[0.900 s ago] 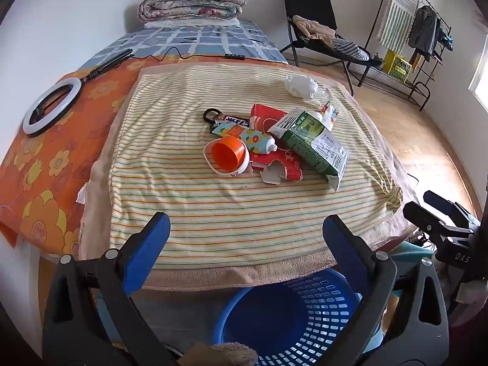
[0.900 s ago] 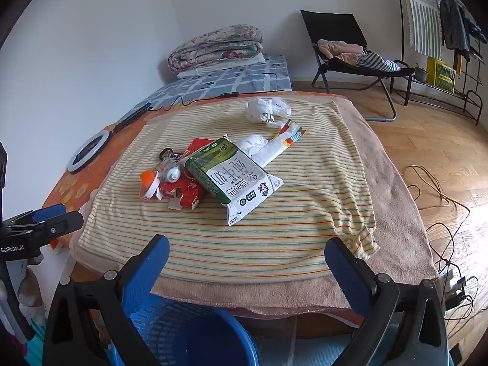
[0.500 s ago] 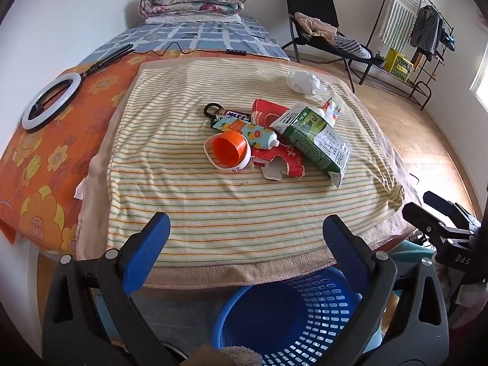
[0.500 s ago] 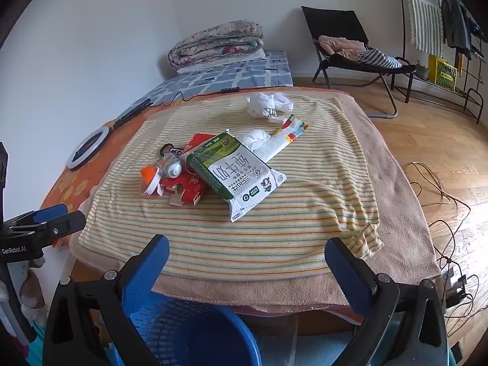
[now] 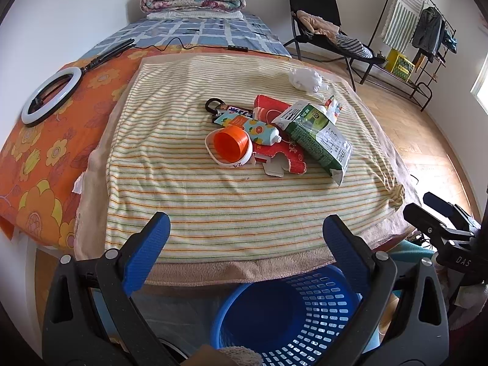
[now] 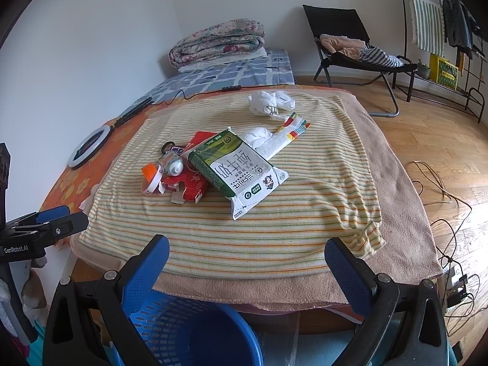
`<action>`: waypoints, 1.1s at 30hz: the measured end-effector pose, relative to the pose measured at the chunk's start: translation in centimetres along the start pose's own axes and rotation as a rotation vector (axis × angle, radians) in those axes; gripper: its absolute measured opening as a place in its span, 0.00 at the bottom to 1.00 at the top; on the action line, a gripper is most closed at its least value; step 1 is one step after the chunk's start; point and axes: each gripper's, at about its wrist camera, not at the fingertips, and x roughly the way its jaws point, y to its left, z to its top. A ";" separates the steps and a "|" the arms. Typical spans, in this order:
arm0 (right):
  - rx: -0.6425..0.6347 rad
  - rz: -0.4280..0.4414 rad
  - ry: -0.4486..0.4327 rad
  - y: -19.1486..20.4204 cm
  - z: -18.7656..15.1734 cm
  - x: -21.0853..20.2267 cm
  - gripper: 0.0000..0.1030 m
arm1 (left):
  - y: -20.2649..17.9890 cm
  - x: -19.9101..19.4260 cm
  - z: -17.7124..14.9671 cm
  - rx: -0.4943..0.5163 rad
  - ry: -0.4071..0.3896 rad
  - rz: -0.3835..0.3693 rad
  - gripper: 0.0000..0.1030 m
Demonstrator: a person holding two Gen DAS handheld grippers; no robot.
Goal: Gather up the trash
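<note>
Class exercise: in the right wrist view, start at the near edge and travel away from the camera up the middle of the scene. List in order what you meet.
blue basket → striped towel → green milk carton → crumpled white tissue → white plastic bag → folded quilt

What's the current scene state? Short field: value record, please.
surface: striped towel on the bed
trash pile: green milk carton, orange cup, torn red box, printed tube
further back: crumpled white bag
bin: blue basket, below the near edge
left gripper: open, holding nothing
right gripper: open, holding nothing
</note>
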 end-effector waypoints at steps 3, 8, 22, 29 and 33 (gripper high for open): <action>-0.002 -0.001 0.004 0.1 0.0 0.1 1.00 | 0.1 0.0 0.1 0.001 0.000 -0.001 0.99; 0.002 -0.003 0.008 0.0 -0.1 0.2 1.00 | 0.1 0.0 0.1 0.000 0.001 -0.003 0.99; 0.003 -0.012 0.031 -0.1 -0.1 0.5 1.00 | 0.2 0.1 0.2 -0.002 0.004 -0.005 0.99; 0.008 -0.014 0.041 -0.2 -0.2 0.6 1.00 | 0.2 0.0 0.3 -0.001 0.006 -0.006 0.99; 0.012 -0.015 0.052 -0.3 -0.2 0.8 1.00 | 0.2 0.0 0.2 -0.002 0.007 -0.006 0.99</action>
